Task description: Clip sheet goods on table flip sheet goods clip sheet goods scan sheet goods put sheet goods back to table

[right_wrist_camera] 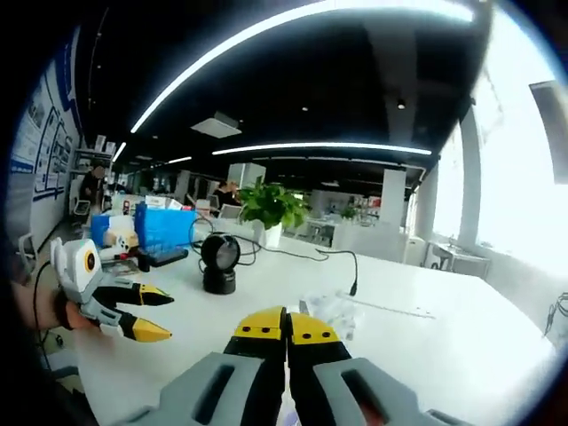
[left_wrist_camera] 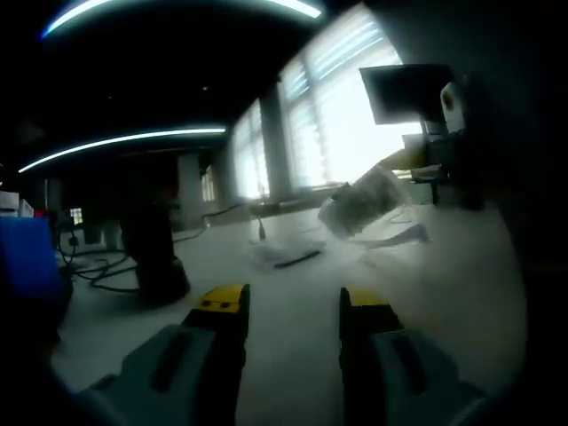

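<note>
Fingers, left gripper view: the left gripper [left_wrist_camera: 293,306] had its yellow-tipped fingers spread apart with nothing between them, low over the pale bench [left_wrist_camera: 444,284].
Sheet goods, left gripper view: a clear packet [left_wrist_camera: 359,202] showed tilted and blurred, seemingly raised off the bench, well ahead of the fingers; what carried it could not be told. A second flat packet [left_wrist_camera: 284,253] lay on the bench nearer in.
Scanner, left gripper view: a black scanner [left_wrist_camera: 155,257] stood to the left, beside a blue crate [left_wrist_camera: 27,266].
Fingers, right gripper view: the right gripper [right_wrist_camera: 286,327] had its fingers pressed together; whether they pinched an edge of the packet could not be told.
Sheet goods, right gripper view: the clear packet [right_wrist_camera: 333,311] sat just beyond the tips, over the bench [right_wrist_camera: 444,337].
Surroundings, right gripper view: the left gripper showed spread at the left; the scanner [right_wrist_camera: 219,262], the blue crate [right_wrist_camera: 164,226] and a potted plant [right_wrist_camera: 271,206] stood farther back.
Risk, slip: a thin, slick packet held only by its edge would probably slide out during the flip or the carry.
Risk, scan: glare off the clear film, or a code facing away, could probably spoil the read.
Risk, handover: spread fingers closing off-centre might crease or drop it.
</note>
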A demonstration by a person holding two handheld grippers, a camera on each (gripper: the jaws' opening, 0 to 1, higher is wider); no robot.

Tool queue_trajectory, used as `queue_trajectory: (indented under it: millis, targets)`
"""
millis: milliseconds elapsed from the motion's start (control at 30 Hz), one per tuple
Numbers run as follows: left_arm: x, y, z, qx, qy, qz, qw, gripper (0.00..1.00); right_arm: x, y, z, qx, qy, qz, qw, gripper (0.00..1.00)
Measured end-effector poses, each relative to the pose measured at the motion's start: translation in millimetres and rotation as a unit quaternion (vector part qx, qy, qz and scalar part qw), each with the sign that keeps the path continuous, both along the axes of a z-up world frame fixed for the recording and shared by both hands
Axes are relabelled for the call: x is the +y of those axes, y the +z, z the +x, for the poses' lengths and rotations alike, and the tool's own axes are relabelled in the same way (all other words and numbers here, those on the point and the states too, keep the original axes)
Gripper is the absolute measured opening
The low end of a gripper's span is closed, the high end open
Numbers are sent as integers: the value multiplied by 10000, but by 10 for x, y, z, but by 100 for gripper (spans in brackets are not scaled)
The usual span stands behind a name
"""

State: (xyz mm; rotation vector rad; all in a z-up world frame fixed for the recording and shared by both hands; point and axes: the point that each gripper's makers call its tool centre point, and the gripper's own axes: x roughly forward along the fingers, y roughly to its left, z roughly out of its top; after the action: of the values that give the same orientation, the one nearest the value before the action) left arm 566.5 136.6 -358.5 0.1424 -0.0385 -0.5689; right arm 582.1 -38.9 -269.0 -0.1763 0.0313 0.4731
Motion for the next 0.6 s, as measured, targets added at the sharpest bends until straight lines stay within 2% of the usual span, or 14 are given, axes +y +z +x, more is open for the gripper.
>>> queue_trajectory:
  millis: [600]
  targets:
    - [-1, 2, -17, 0, -7, -17, 10000, 33, -202, 464, 91, -320, -251, 500, 9979, 0]
